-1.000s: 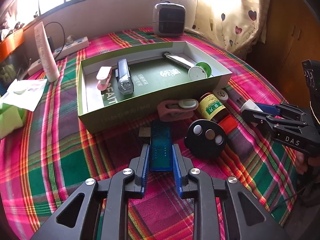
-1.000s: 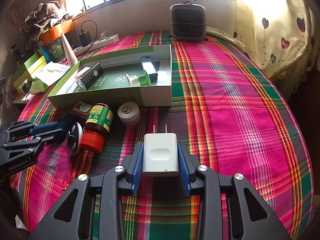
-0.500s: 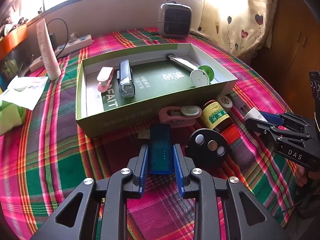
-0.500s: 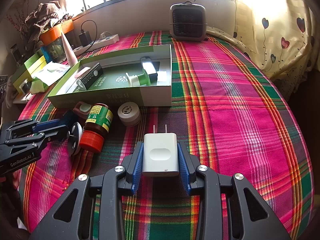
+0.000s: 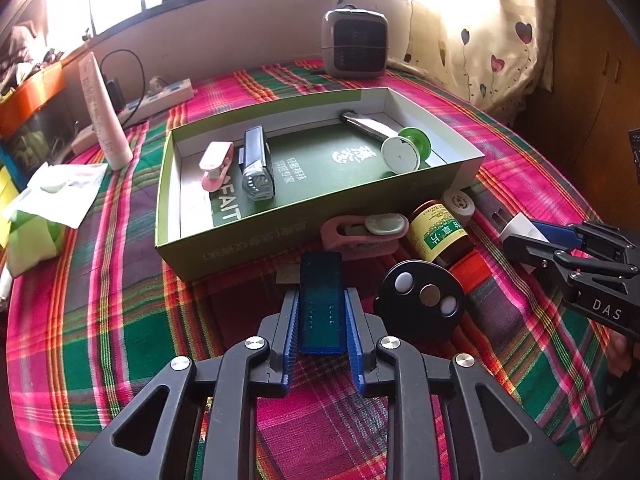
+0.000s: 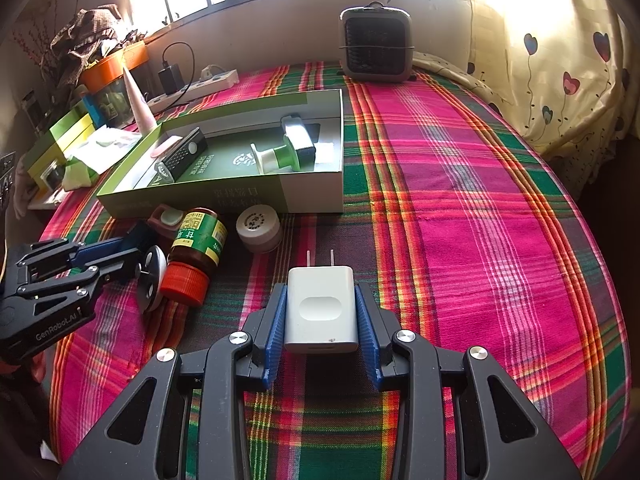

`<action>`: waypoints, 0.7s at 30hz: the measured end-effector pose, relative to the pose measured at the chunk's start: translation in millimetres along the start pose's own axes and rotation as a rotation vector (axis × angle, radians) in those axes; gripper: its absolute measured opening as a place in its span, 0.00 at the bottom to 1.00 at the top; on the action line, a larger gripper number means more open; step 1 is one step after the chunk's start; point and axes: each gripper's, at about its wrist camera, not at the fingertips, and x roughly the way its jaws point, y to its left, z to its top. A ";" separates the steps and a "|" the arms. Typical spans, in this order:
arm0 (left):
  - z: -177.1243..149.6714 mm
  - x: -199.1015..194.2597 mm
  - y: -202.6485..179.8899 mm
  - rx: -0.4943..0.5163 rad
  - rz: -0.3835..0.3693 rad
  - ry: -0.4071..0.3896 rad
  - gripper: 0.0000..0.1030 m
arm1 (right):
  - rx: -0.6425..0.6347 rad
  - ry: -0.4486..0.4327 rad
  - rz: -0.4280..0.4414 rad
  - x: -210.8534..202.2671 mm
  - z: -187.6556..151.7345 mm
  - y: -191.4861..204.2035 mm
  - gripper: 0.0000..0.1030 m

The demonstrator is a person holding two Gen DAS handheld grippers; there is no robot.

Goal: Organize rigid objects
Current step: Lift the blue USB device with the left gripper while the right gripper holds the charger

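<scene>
L gripper [image 5: 322,320] clamps blue USB stick [image 5: 321,300] just in front of green box [image 5: 256,236]. R gripper [image 6: 321,320] clamps white charger [image 6: 320,308], prongs fwd, above plaid cloth [image 6: 460,220], near white jar [image 6: 259,229].

the near wall of the green box [image 5: 280,246] stood just ahead of the left gripper [image 5: 321,312], with the black disc [image 5: 420,300], brown bottle [image 6: 196,246] and white jar [image 6: 259,229] crowding its right. right of the box, the plaid table [image 6: 460,208] lay open up to the heater [image 6: 375,44].
</scene>
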 end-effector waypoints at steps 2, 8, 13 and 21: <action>-0.8 -0.7 -0.7 -0.001 0.007 -0.001 0.20 | 0.003 -0.001 0.004 -0.2 -0.2 -0.1 0.34; -4.1 -4.4 -0.1 -0.024 0.012 -0.003 0.20 | 0.007 -0.002 0.010 0.0 -0.2 -1.0 0.34; -5.1 -6.1 1.0 -0.035 0.015 -0.004 0.20 | 0.008 -0.002 0.010 -0.1 -0.2 -1.7 0.34; -6.4 -8.8 2.4 -0.054 0.007 -0.005 0.20 | 0.006 -0.004 0.018 -1.1 -0.5 -1.6 0.34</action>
